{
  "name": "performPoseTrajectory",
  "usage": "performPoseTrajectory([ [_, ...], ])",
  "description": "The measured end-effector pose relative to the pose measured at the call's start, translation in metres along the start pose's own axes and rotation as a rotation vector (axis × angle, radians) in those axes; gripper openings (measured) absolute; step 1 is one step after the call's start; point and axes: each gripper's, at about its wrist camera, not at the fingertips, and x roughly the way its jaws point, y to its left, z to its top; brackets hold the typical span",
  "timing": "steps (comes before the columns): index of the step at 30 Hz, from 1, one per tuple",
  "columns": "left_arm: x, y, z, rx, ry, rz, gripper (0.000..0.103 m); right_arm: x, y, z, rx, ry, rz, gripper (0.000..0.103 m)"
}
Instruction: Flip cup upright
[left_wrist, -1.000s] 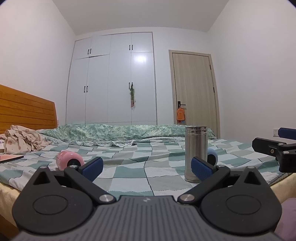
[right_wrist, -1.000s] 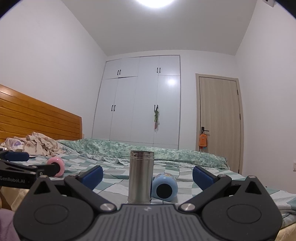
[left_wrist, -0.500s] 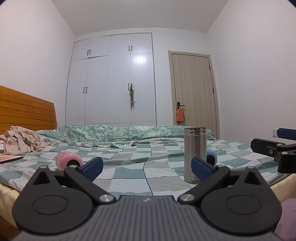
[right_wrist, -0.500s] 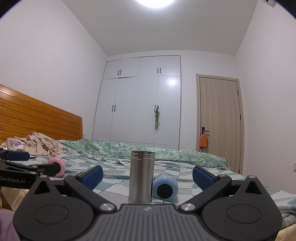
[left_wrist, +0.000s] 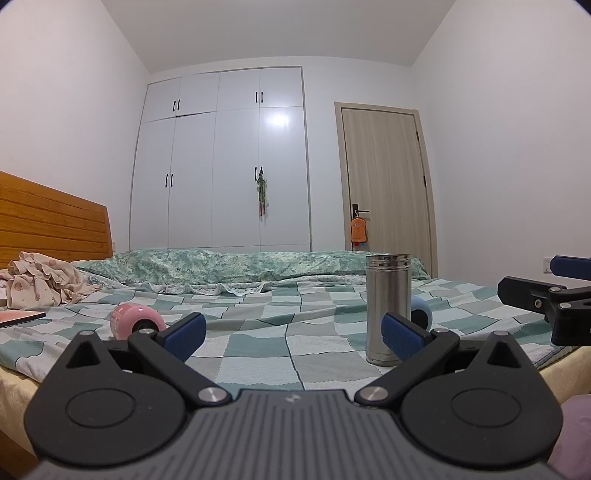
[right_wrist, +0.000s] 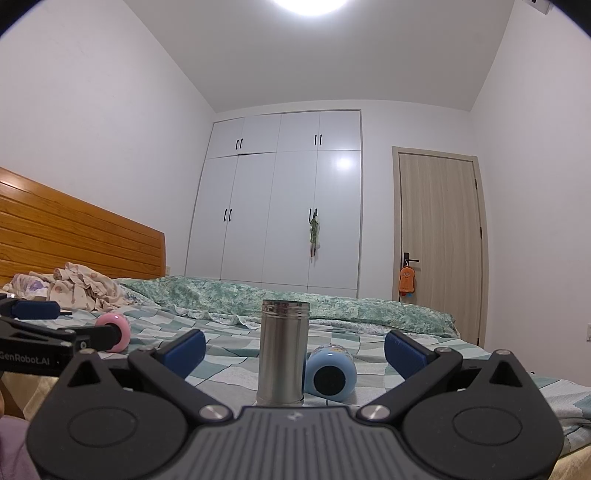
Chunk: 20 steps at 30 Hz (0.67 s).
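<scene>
Right wrist view: "GenRobot.AI" lettering on left gripper (right_wrist: 35, 314); both grippers' fingers spread, empty.

"GenRobot.AI", apparently, on left gripper (right_wrist: 44, 347)

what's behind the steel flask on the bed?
A blue cup lies on its side just behind and right of the steel flask, dark opening toward the camera. Whether they touch is hidden by the flask.
</scene>
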Motion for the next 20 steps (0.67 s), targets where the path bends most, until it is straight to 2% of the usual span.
performPoseTrajectory([
  [20,-0.0004,0.0011,0.0009,-0.004,-0.007,0.003,0.103,0.0,0.0,0.0003,-0.001,0.0,0.0,0.103],
])
